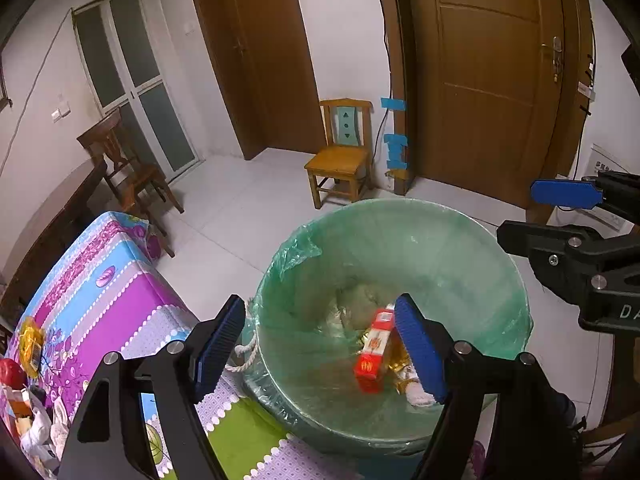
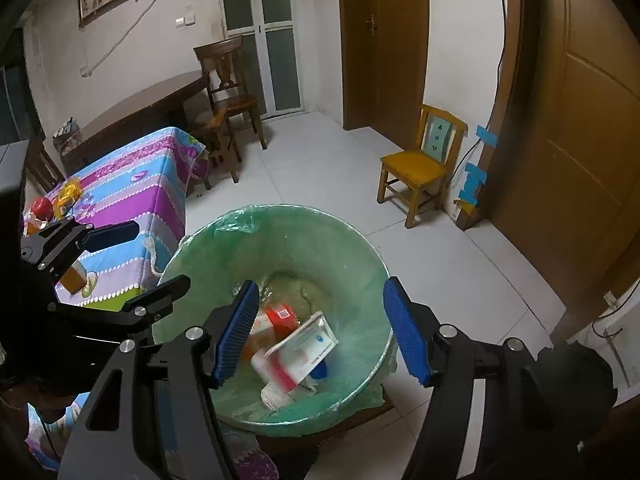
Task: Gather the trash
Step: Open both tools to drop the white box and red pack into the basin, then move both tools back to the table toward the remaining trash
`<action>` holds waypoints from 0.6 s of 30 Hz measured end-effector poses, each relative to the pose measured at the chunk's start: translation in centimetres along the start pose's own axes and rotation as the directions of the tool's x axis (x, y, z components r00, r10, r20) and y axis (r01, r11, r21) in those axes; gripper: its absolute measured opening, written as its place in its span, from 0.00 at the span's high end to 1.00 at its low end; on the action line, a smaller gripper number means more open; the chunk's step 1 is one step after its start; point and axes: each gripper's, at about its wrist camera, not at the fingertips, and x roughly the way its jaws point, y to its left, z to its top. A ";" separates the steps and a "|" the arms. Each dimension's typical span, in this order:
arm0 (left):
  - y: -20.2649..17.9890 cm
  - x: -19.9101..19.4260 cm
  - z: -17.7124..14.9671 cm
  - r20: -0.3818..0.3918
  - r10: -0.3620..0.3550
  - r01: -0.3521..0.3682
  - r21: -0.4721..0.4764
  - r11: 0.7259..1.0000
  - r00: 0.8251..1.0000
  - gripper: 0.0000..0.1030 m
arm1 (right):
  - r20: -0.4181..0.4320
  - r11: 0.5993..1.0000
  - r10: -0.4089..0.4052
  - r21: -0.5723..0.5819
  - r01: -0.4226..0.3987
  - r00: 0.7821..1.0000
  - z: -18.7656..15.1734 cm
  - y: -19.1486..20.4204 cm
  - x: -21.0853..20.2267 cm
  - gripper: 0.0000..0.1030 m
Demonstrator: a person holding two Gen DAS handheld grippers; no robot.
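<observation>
Both-handed, the left gripper (image 1: pixel 320 350) and right gripper (image 2: pixel 324 330) hover with jaws apart and empty over the green-lined bin (image 2: pixel 360 256); a red box (image 1: pixel 374 354) lies inside, and the patterned table (image 1: pixel 100 280) sits left.

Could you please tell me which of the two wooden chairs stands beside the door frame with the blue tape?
The small light yellow-brown chair with the pale green back panel; the taller dark brown chair stands by the dark table instead.

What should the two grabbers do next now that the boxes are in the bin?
Probably swing the left gripper back to the patterned purple tablecloth: both grippers hang open over the green-lined round bin, and a yellow crinkly wrapper is still there.
</observation>
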 end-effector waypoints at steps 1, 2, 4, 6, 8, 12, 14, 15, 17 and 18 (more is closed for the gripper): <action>0.0 0.0 0.0 -0.001 0.001 -0.001 -0.001 1.000 1.000 0.24 | 0.000 1.000 0.001 0.001 -0.001 1.000 -0.1 -0.1 -0.1 0.40; 0.0 0.0 0.0 0.002 0.005 -0.005 -0.002 1.000 1.000 0.24 | 0.000 1.000 0.001 0.001 -0.001 1.000 -0.1 -0.1 -0.1 0.40; -0.1 -0.2 0.0 0.008 0.018 -0.018 0.004 1.000 1.000 0.24 | 0.001 1.000 0.000 0.000 0.000 1.000 -0.1 -0.1 -0.1 0.40; -0.2 -0.4 -0.1 0.011 0.026 -0.026 0.008 1.000 1.000 0.24 | 0.003 1.000 0.000 -0.001 0.000 1.000 -0.2 0.0 -0.2 0.40; 0.0 -0.6 -0.1 0.010 0.030 -0.030 0.004 1.000 1.000 0.24 | 0.015 1.000 -0.006 0.003 0.006 1.000 -0.3 0.0 -0.5 0.40; 0.6 -1.7 -0.9 0.028 0.065 -0.064 -0.011 0.998 0.998 0.24 | 0.062 0.999 -0.033 0.015 0.033 0.998 -1.1 -0.1 -1.6 0.40; 1.2 -2.5 -1.7 0.037 0.084 -0.083 -0.032 0.996 0.996 0.24 | 0.102 0.999 -0.046 0.029 0.043 0.994 -1.8 0.1 -2.4 0.40; 1.5 -2.8 -2.1 0.039 0.087 -0.085 -0.045 0.995 0.995 0.24 | 0.121 0.998 -0.052 0.035 0.048 0.991 -2.1 0.3 -2.7 0.40; 2.5 -3.7 -3.3 0.046 0.105 -0.101 -0.084 0.991 0.993 0.22 | 0.154 0.998 -0.059 0.038 0.054 0.986 -2.7 0.8 -3.3 0.40; 2.9 -4.1 -3.8 0.051 0.117 -0.112 -0.095 0.989 0.992 0.20 | 0.181 0.998 -0.063 0.036 0.057 0.981 -3.2 1.5 -3.7 0.40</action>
